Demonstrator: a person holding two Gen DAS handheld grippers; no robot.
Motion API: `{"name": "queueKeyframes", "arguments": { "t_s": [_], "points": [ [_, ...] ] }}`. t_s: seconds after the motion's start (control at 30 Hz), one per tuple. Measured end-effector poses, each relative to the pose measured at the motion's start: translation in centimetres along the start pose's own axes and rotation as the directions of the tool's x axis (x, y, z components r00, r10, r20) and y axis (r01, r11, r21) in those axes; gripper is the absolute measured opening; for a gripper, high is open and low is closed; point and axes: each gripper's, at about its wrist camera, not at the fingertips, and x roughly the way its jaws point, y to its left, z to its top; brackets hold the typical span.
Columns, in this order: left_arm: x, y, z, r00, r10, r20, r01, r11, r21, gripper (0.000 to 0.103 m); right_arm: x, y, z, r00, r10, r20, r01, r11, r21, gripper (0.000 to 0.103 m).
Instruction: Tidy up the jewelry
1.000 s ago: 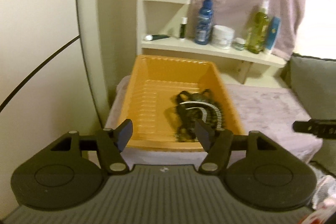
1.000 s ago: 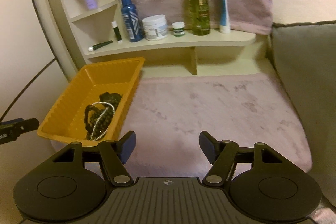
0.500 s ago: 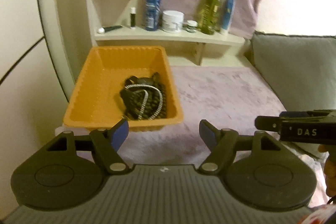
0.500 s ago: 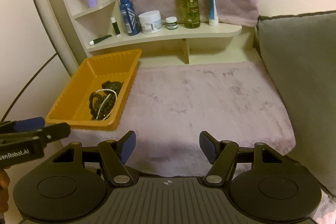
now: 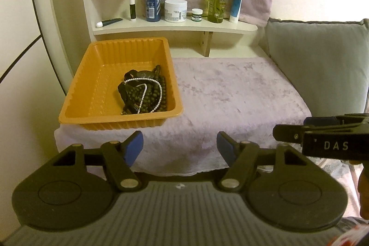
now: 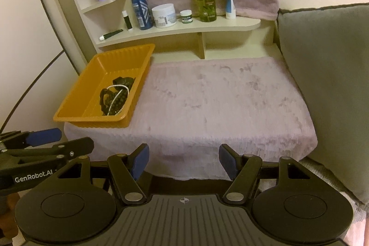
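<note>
Both tools sit back from the work, at the near edge of the mauve plush-covered bench (image 6: 226, 107), and neither carries anything: the left gripper (image 5: 180, 148) has its blue-padded jaws spread wide with only fabric between them, and the right gripper (image 6: 183, 160) is spread just as wide and equally empty. The jewelry is already gathered in the orange ribbed plastic tray (image 5: 92, 93), which sits at the bench's left end, about ten o'clock from the right gripper and eleven o'clock from the left. Inside it, toward the right-hand near corner, lies a tangle of dark beaded strands (image 5: 147, 93) with a thin string of white pearls (image 5: 150, 87) draped across the top; what the dark lump under them is cannot be made out. No loose piece shows on the plush cover. Behind, at twelve o'clock, a cream wall shelf (image 6: 184, 28) carries bottles and jars, and a grey cushion (image 6: 327, 84) stands at three o'clock. My reading is that the collecting step is finished or nearly so, with both hands pulled clear. If more sorting is wanted, the next move would call for a slow reach into the tray from above, pinching a single strand, since beads and pearls look intertwined and would likely lift together.
</note>
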Motion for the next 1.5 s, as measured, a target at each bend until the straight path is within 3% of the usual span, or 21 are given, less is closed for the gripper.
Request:
{"name": "queueKeyframes", "arguments": {
  "t_s": [1.5],
  "points": [
    [-0.38, 0.16, 0.4, 1.0, -0.006, 0.023, 0.006, 1.0, -0.004, 0.068, -0.04, 0.32, 0.08, 1.0, 0.0, 0.009, 0.0, 1.0, 0.002, 0.067]
  ]
}}
